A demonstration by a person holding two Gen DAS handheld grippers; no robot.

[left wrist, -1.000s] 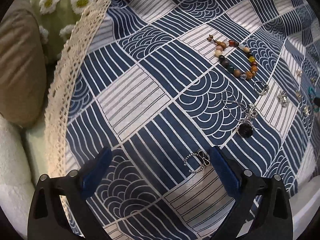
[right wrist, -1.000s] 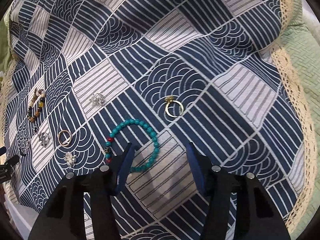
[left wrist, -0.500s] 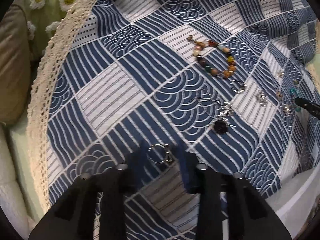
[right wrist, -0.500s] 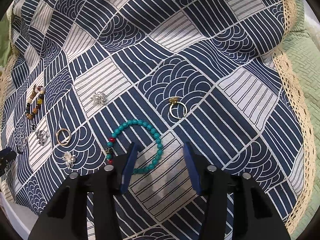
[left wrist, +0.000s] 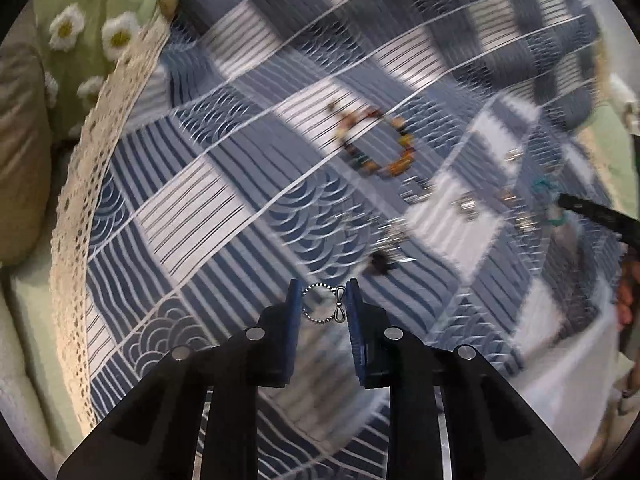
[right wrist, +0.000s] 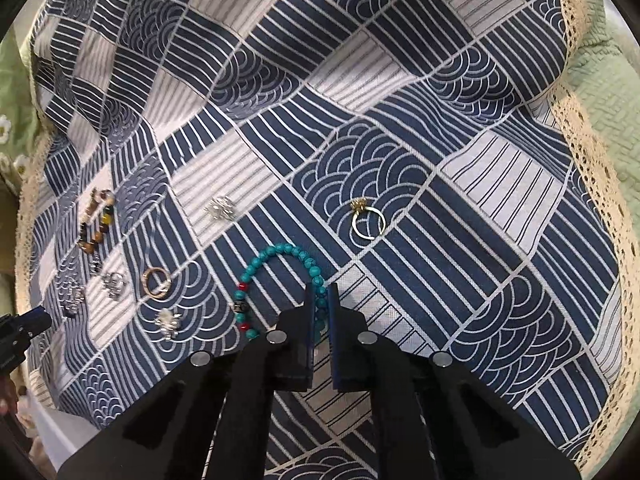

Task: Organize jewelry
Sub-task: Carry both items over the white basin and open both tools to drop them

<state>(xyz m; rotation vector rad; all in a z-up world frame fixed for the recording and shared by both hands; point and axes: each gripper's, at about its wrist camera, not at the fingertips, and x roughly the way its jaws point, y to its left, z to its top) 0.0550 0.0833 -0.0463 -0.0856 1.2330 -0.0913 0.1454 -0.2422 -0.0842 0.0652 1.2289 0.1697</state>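
Observation:
My left gripper (left wrist: 321,304) is shut on a silver beaded ring with a small bow (left wrist: 320,309) and holds it above the blue patterned cloth (left wrist: 224,216); the rest of that view is motion-blurred. My right gripper (right wrist: 320,304) is shut on the near side of a turquoise bead bracelet (right wrist: 288,254) that lies on the cloth (right wrist: 400,80). A gold ring (right wrist: 367,221) lies just beyond it to the right.
A brown bead bracelet (right wrist: 96,222) (left wrist: 380,144), a copper ring (right wrist: 157,282), and several silver charms (right wrist: 220,208) lie left on the cloth. A lace border (right wrist: 592,184) and green bedding (right wrist: 616,112) flank the right; daisy fabric (left wrist: 92,28) lies far left.
Both grippers closed: the left on the silver bow ring and lifted it, with the view swinging; the right on the turquoise bracelet's near side.

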